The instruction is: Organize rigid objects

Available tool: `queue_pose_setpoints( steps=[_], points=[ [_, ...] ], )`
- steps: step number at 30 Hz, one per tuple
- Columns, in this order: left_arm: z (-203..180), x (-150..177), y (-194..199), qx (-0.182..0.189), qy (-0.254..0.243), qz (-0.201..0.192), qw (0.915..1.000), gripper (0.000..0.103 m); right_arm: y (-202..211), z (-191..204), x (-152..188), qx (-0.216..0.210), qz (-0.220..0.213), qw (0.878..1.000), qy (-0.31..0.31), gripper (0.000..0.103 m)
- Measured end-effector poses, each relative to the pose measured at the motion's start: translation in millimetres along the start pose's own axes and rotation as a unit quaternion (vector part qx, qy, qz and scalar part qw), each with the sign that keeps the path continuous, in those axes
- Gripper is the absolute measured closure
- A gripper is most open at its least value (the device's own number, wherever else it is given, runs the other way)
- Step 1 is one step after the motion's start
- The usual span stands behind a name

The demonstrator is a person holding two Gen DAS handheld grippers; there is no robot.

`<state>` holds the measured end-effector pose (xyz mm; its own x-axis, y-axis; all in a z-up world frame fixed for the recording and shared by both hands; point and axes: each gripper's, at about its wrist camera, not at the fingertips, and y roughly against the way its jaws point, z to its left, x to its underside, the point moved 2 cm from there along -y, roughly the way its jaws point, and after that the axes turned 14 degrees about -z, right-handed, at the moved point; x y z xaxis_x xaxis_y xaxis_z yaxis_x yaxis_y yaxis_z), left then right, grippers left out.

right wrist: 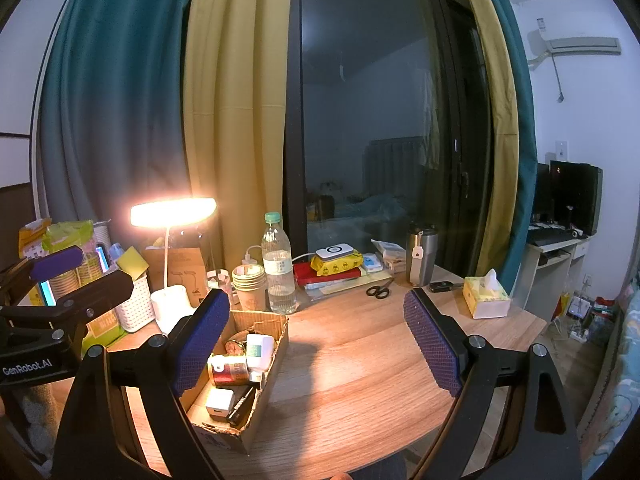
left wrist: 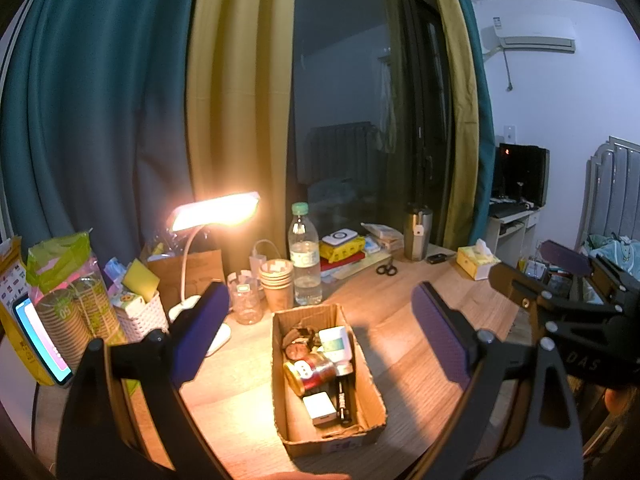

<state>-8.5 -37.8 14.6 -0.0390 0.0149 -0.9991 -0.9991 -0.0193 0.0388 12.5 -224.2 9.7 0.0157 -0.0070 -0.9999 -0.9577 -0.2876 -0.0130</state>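
Observation:
An open cardboard box (left wrist: 370, 390) sits on the wooden desk (left wrist: 396, 312), seen also in the right wrist view (right wrist: 276, 360). It holds a red-gold can (left wrist: 310, 372), a white bottle (left wrist: 338, 344), a white charger block (left wrist: 319, 408), a black tube (left wrist: 344, 398) and a brown item at the back. My left gripper (left wrist: 320, 338) is open and empty, held above the box. My right gripper (right wrist: 316, 338) is open and empty, over bare desk just right of the box. Each gripper shows at the edge of the other's view.
At the desk's back stand a lit lamp (right wrist: 174, 210), paper cups (right wrist: 249, 284), a water bottle (right wrist: 278, 264), a stack of books and packets (right wrist: 336, 266), scissors (right wrist: 378, 290), a steel mug (right wrist: 420, 258) and a tissue box (right wrist: 486, 294). A white basket (right wrist: 138, 304) and snack bags crowd the left.

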Motion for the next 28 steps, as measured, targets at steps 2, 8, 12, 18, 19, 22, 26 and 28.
queue_pose_setpoints(
  steps=[2, 8, 12, 18, 19, 22, 26, 28],
  points=[
    [0.2, 0.1, 0.0, 0.000, 0.000, 0.000, 1.0000, 0.010, 0.0, 0.0, -0.3, 0.000, 0.000, 1.000, 0.000, 0.012],
    [-1.8, -1.8, -2.0, 0.006, -0.004, 0.004, 1.0000, 0.010, -0.3, 0.1, 1.0, 0.000, 0.000, 1.000, 0.000, 0.012],
    [-1.8, -2.2, -1.8, 0.006, -0.004, 0.003, 1.0000, 0.010, 0.5, -0.1, 3.7, 0.001, 0.000, 1.000, 0.000, 0.012],
    [-3.7, -4.9, -0.8, 0.008, -0.005, 0.000, 1.0000, 0.010, 0.3, -0.4, 3.5, 0.001, 0.000, 1.000, 0.000, 0.012],
    [-3.8, -4.9, -0.6, 0.009, -0.005, 0.000, 0.9999, 0.010, 0.2, -0.4, 3.5, 0.000, 0.001, 1.000, 0.000, 0.012],
    [-4.1, -4.0, -1.9, 0.010, -0.008, -0.001, 0.9999, 0.010, 1.0, -1.0, 4.6, 0.001, 0.002, 1.000, 0.000, 0.012],
    [-4.9, -2.6, -1.9, 0.010, -0.009, -0.002, 0.9999, 0.010, 0.8, -1.4, 4.7, 0.001, 0.002, 1.000, 0.000, 0.012],
    [-5.3, -1.7, -1.8, 0.012, -0.010, -0.002, 0.9999, 0.010, 0.7, -1.7, 6.0, 0.002, 0.004, 1.000, -0.001, 0.012]
  ],
)
